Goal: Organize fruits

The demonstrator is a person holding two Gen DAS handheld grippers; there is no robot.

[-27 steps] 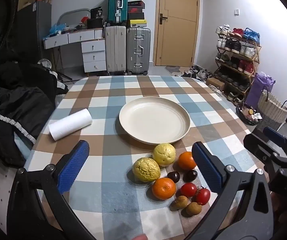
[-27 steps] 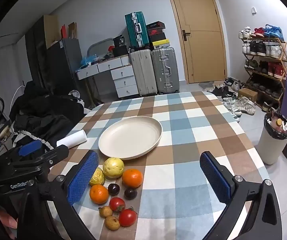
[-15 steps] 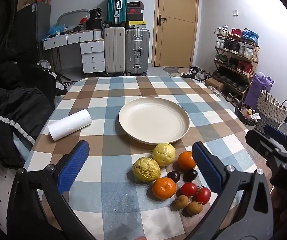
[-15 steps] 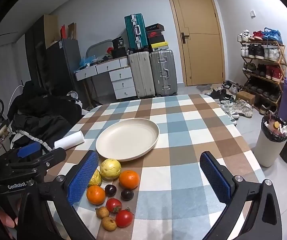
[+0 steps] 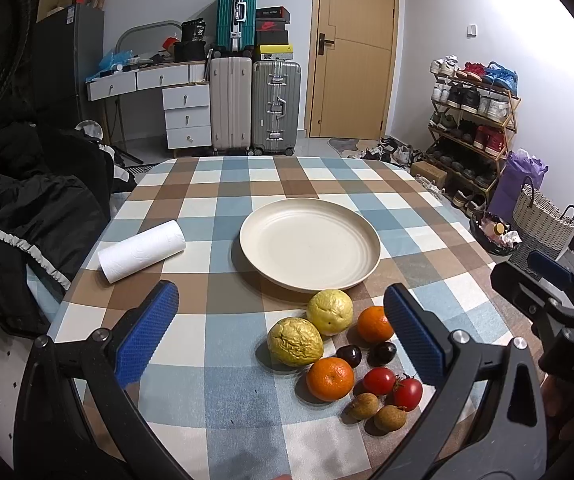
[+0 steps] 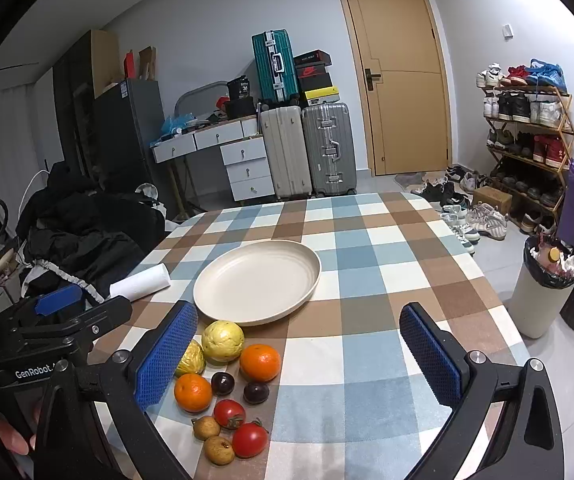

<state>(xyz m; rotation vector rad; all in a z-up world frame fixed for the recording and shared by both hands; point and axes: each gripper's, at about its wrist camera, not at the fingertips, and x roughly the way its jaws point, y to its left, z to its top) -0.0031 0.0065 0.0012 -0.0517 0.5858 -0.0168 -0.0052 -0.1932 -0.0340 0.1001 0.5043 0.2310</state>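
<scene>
Fruit cluster (image 5: 343, 352) runs lengthwise from the plate (image 5: 363, 224) toward the camera.

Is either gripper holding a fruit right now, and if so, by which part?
Neither. The left gripper and right gripper both stand open and empty above the table; the fruits lie loose beside the plate.

both views are evenly lit from overhead by cool indoor light; no glare is seen on the plate (image 5: 310, 245). soft short shadows are cast under the fruit (image 5: 330, 378) just ahead of the left gripper (image 5: 283, 340), toward the camera. strong fisheye bending is shown: the door (image 6: 397, 76) and walls are curved, and black vignette is left in the corners. the nearest finger bases are slightly soft; the far room is rendered sharp.
</scene>
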